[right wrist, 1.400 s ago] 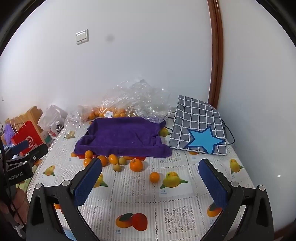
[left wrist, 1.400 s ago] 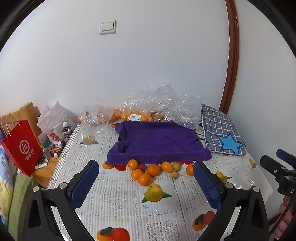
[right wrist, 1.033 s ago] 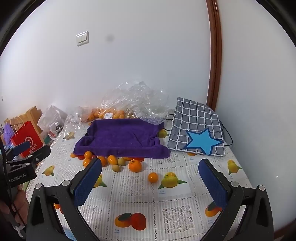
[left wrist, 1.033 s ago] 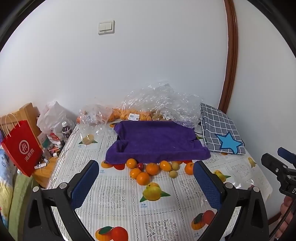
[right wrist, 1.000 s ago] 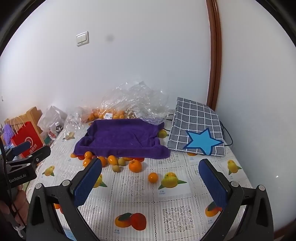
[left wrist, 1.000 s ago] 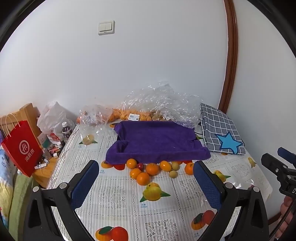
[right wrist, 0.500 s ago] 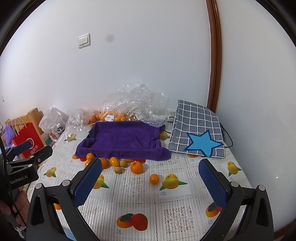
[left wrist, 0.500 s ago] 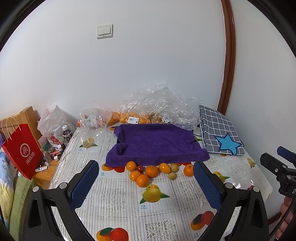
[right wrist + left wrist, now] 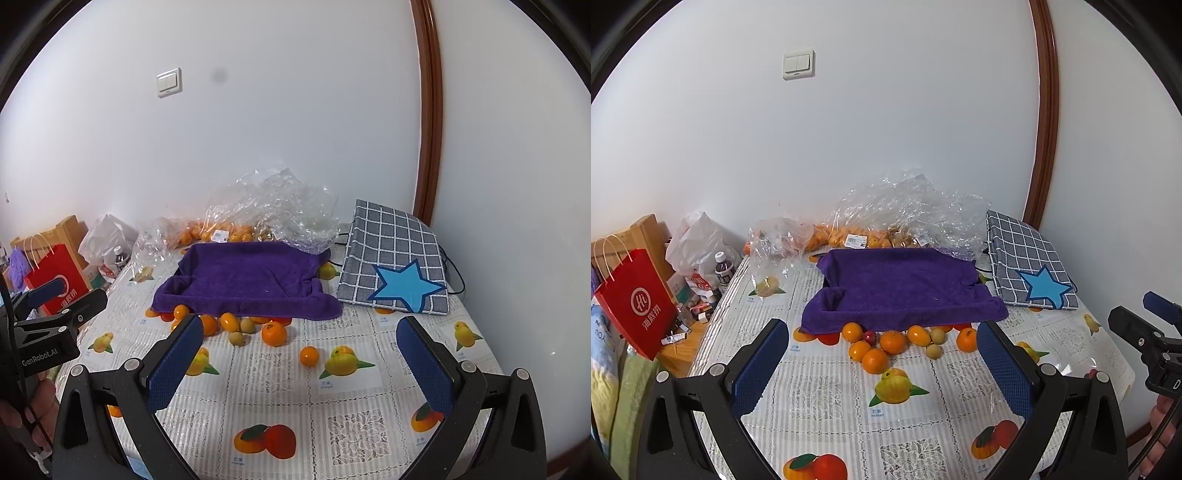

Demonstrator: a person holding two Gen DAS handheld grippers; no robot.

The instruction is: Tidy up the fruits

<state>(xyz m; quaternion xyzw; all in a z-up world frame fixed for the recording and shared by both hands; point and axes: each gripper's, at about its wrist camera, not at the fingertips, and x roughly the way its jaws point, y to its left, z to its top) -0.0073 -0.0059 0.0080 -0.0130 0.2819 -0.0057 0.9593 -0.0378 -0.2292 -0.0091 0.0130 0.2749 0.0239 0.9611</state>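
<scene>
Left tongs [image 9: 882,363] wide, right tongs [image 9: 300,358] wide, round oranges [image 9: 874,360], plush purple towel [image 9: 901,288], possibly longans [image 9: 933,351]

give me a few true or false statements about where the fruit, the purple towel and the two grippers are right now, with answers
1. The left gripper is shut on an orange. False: it is open and holds nothing.
2. Loose oranges lie on the tablecloth along the near edge of the purple towel. True.
3. The purple towel has fruit piled on top of it. False: no fruit shows on top of it.
4. One small orange lies apart from the cluster, nearer the right gripper. True.
5. The right gripper is open. True.
6. The checked cushion with the blue star lies left of the towel. False: it lies to its right.
</scene>
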